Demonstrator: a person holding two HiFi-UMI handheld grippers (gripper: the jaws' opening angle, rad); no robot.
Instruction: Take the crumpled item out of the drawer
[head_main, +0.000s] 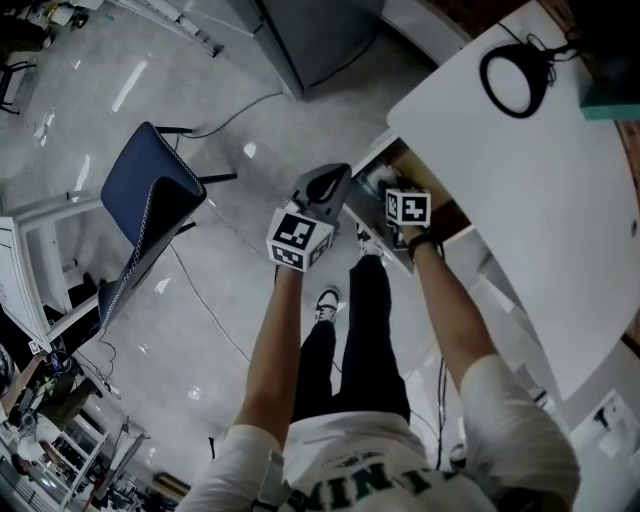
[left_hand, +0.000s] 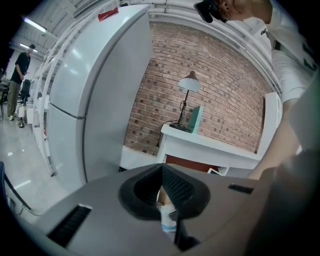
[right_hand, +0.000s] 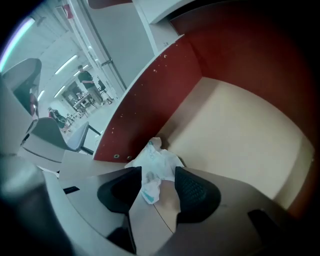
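The crumpled item (right_hand: 155, 165), white paper or wrapper with teal print, lies in the near left corner of the open drawer (right_hand: 240, 130), against its red-brown side wall. My right gripper (right_hand: 157, 182) is inside the drawer, open, its black pads either side of the crumpled item without pressing on it. In the head view the right gripper (head_main: 392, 192) reaches into the drawer (head_main: 400, 160) under the white desk. My left gripper (head_main: 325, 185) hovers just left of the drawer front. Its fingertips (left_hand: 162, 172) meet, so it is shut, holding nothing that I can make out.
A white desk (head_main: 530, 170) with a dark cable ring (head_main: 515, 80) stands over the drawer. A blue chair (head_main: 150, 200) sits to the left on the grey floor, with a cable trailing by it. A tall grey fridge (left_hand: 95, 100) and a desk lamp (left_hand: 189, 82) show ahead.
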